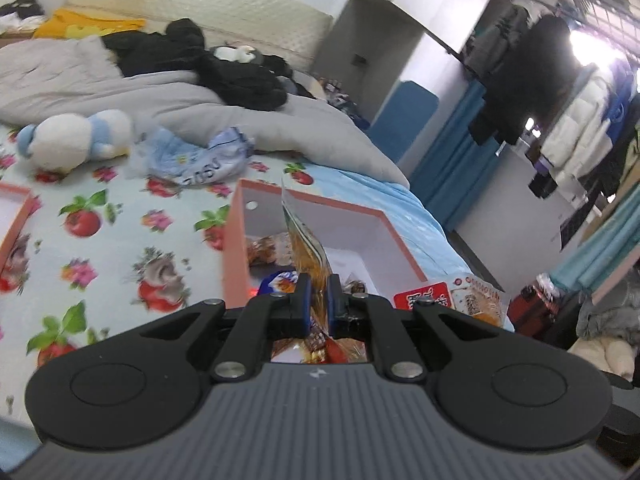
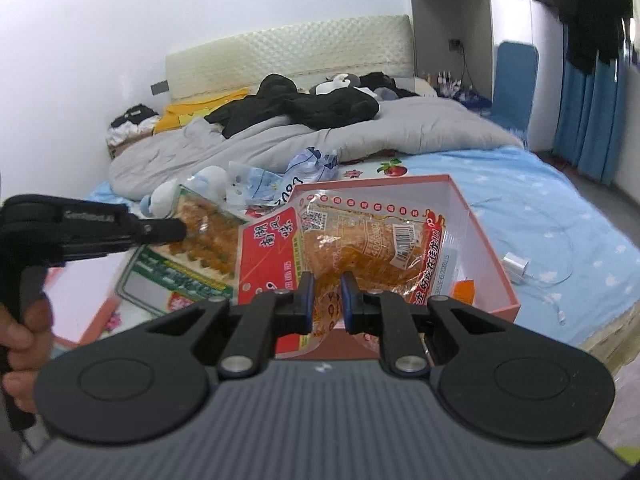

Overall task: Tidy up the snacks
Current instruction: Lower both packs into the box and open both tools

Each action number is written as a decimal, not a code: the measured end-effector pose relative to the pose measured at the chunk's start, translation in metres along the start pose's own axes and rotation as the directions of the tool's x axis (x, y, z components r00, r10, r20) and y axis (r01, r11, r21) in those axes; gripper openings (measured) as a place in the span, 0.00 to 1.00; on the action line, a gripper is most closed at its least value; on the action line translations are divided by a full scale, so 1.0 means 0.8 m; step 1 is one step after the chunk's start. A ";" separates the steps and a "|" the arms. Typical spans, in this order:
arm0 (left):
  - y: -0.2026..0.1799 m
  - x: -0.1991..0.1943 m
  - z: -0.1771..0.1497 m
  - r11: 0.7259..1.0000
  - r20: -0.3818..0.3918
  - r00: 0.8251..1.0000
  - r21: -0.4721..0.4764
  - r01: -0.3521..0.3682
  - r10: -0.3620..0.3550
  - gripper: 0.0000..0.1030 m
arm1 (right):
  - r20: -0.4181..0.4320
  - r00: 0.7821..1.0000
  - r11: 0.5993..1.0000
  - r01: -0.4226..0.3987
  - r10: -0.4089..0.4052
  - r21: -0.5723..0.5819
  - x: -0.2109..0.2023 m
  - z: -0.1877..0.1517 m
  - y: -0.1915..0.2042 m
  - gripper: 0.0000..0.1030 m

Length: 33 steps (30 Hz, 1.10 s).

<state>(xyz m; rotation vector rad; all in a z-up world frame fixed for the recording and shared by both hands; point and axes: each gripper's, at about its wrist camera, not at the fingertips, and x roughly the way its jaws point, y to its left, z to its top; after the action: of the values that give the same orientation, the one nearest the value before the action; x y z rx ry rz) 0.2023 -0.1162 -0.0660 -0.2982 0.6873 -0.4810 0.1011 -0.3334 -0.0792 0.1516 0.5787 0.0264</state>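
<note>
My left gripper is shut on a snack bag with a green border and orange pieces, held edge-on above the pink box; the bag also shows in the right wrist view with the left gripper on it. My right gripper is shut on a red-edged bag of orange snacks, held over the pink box. Other snack packs lie inside the box. A red pack lies beside it.
The box stands on a bed with a fruit-print sheet. A plush toy, crumpled plastic bags, a grey duvet and black clothes lie behind. A second pink box edge is at left. A white cable lies right.
</note>
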 end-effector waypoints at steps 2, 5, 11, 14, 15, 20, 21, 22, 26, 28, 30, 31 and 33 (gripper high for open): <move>-0.002 0.021 0.012 1.000 -0.012 1.000 0.007 0.015 -0.015 0.08 | -0.002 1.000 1.000 0.022 -0.022 -0.007 0.011 0.003 -0.007 0.16; -0.002 0.058 0.027 1.000 -0.038 0.999 0.019 0.009 -0.008 0.08 | -0.015 0.999 0.999 0.043 -0.043 0.007 0.036 0.011 -0.023 0.16; 0.008 0.151 0.048 1.000 -0.129 0.992 0.020 0.000 0.002 0.08 | -0.077 0.995 0.997 0.067 -0.064 0.035 0.106 0.024 -0.056 0.16; 0.016 0.195 0.056 1.000 -0.169 0.986 0.021 -0.009 0.012 0.08 | -0.109 0.992 0.997 0.072 -0.067 0.041 0.148 0.028 -0.071 0.16; 0.019 0.207 0.057 1.000 -0.180 0.984 0.022 -0.010 0.014 0.08 | -0.119 0.991 0.997 0.071 -0.066 0.039 0.161 0.029 -0.074 0.16; 0.029 0.268 0.063 0.999 -0.238 0.971 0.037 -0.005 0.013 0.09 | -0.162 0.985 0.997 0.063 -0.055 0.043 0.214 0.028 -0.086 0.17; 0.030 0.276 0.063 0.999 -0.245 0.969 0.043 -0.008 0.018 0.09 | -0.169 0.984 0.997 0.063 -0.055 0.045 0.223 0.027 -0.087 0.17; 0.032 0.283 0.063 0.999 -0.250 0.968 0.044 -0.011 0.021 0.09 | -0.176 0.983 0.997 0.066 -0.056 0.048 0.230 0.026 -0.086 0.17; 0.039 0.298 0.059 0.999 -0.274 0.962 0.035 -0.009 0.019 0.09 | -0.204 0.978 0.995 0.066 -0.049 0.073 0.249 0.019 -0.089 0.18; 0.040 0.298 0.055 0.999 -0.282 0.959 0.038 -0.008 0.019 0.09 | -0.219 0.975 0.995 0.063 -0.045 0.074 0.251 0.017 -0.088 0.18; 0.039 0.296 0.052 0.999 -0.284 0.959 0.044 -0.008 0.020 0.09 | -0.222 0.974 0.996 0.061 -0.045 0.068 0.250 0.015 -0.089 0.19; 0.040 0.295 0.051 0.999 -0.287 0.958 0.047 -0.008 0.021 0.09 | -0.226 0.973 0.996 0.063 -0.047 0.065 0.250 0.015 -0.089 0.19; 0.041 0.291 0.051 0.999 -0.294 0.955 0.043 -0.013 0.025 0.10 | -0.228 0.972 0.995 0.068 -0.049 0.078 0.245 0.012 -0.092 0.27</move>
<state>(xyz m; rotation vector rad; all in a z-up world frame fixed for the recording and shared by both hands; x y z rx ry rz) 0.3963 -0.2046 -0.1737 -0.1818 0.9690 -0.5262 0.2689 -0.3940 -0.1889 0.2159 0.8123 -0.0386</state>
